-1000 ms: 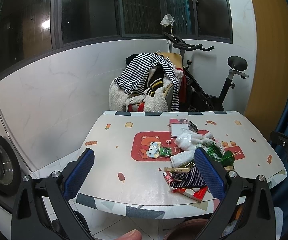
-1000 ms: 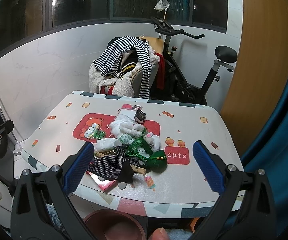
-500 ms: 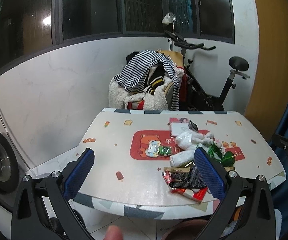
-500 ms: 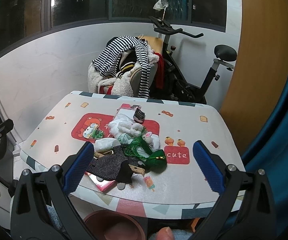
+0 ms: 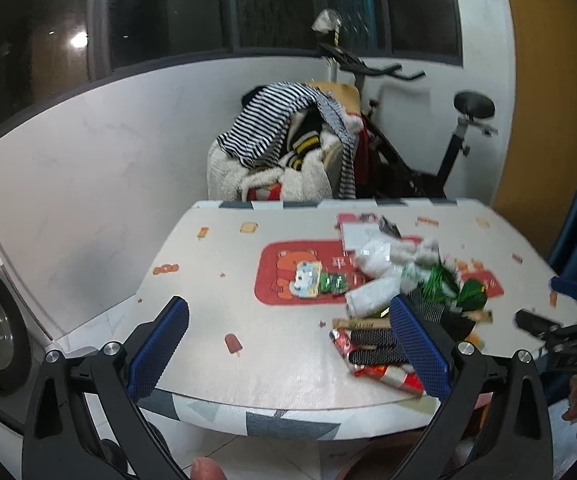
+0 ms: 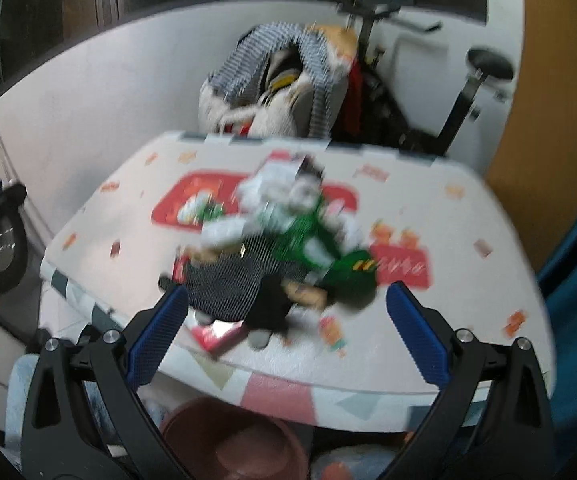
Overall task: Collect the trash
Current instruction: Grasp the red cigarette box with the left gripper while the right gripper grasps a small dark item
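One white table with a cartoon-print top (image 5: 248, 344) (image 6: 428, 344), carrying one red bear-print panel (image 5: 284, 280) near its middle. One heap of trash (image 5: 404, 292) (image 6: 284, 248) lying on the right half of the table, from the panel to the near edge. Counted within the heap, largest to smallest: one black-and-white mesh cloth (image 5: 372, 346) (image 6: 228, 284) at the near edge, one crumpled white wrapper (image 5: 372, 300), one green foil tangle (image 5: 442, 284) (image 6: 308, 236), one red shiny packet (image 5: 384, 372) under the cloth, one small cartoon card (image 5: 306, 278) on the panel. One brown round bin (image 6: 236, 440) on the floor below the near edge of the table. Left gripper (image 5: 288, 348) held level just above the near edge of the table, blue-padded jaws spread wide, nothing between them; heap to its right, partly behind the right finger. Right gripper (image 6: 284, 340) held tilted down over the same near edge, blue-padded jaws likewise wide apart and empty; heap straight ahead, near end of the mesh cloth between the fingers but not touched. Right wrist view blurred, finer details of the heap unclear there.
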The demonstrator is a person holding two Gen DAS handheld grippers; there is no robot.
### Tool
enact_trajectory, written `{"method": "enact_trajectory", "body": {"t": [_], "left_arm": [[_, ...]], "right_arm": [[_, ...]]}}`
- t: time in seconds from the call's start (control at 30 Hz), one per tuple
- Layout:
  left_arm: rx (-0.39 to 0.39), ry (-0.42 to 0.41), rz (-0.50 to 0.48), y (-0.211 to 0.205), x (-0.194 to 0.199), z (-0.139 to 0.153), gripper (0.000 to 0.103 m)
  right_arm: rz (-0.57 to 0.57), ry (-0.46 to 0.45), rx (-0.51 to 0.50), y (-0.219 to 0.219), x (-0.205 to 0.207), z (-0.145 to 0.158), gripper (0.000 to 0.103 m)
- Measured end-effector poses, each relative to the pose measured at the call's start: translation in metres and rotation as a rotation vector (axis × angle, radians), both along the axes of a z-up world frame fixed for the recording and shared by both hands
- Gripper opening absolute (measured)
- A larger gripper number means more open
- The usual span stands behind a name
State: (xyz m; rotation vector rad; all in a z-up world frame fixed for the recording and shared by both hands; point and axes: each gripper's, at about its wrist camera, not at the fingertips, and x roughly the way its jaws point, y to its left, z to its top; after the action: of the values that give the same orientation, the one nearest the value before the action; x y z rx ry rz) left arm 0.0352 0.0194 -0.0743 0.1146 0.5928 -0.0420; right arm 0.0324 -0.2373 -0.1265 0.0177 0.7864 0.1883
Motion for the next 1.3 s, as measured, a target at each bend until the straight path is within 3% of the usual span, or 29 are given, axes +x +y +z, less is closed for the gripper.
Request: {"method": "enact_trajectory", "body": {"t": [0.17,0.3,0.43,0.5,0.53,0.57,0.6,0.67,0.77,0.97,1.07,1.2,1.3], "left_arm": [[-0.003,0.059,-0.024,0.0,0.009,-0.019,0.098],[-0.059,0.107,0.007,0.005,0.013,-0.03,0.098],[-0.109,0.145,0.037,0.014,0.018,-0.04,0.098],[-0.121,0.15,0.042,0.017,0.017,-0.043,0.097],[-0.128,0.151,0.041,0.017,0.016,-0.044,0.096],[-0.138,0.154,0.034,0.019,0.015,-0.045,0.088],[-0.149,0.163,0.026,0.019,0.016,-0.045,0.079],[-0.171,0.184,0.012,0.021,0.015,-0.047,0.072],[-0.22,0.216,-0.018,0.021,0.019,-0.053,0.062],[-0.249,0.233,-0.094,0.006,0.019,-0.06,0.058],[-0.295,0.291,-0.125,-0.002,0.025,-0.072,0.058],[-0.429,0.39,-0.137,-0.009,0.041,-0.102,0.058],[-0.426,0.425,-0.175,-0.025,0.052,-0.118,0.059]], "right_arm": [[0.03,0.096,0.126,0.003,0.025,-0.055,0.075],[0.016,0.131,0.156,0.008,0.043,-0.075,0.068],[-0.02,0.18,0.198,0.006,0.062,-0.091,0.051],[-0.027,0.201,0.202,0.006,0.067,-0.096,0.033],[-0.025,0.208,0.195,0.007,0.067,-0.095,0.015],[-0.017,0.205,0.2,0.008,0.066,-0.09,0.011],[-0.009,0.189,0.213,0.008,0.065,-0.085,0.011],[0.019,0.112,0.264,0.006,0.057,-0.062,0.01],[0.038,-0.08,0.32,0.0,0.039,-0.006,0.01],[0.049,-0.326,0.337,-0.016,0.013,0.07,0.01],[0.062,-0.339,0.326,-0.021,0.004,0.079,0.01],[0.062,-0.287,0.269,-0.021,-0.004,0.061,0.01],[0.045,-0.23,0.263,-0.026,-0.009,0.044,0.01]]}}
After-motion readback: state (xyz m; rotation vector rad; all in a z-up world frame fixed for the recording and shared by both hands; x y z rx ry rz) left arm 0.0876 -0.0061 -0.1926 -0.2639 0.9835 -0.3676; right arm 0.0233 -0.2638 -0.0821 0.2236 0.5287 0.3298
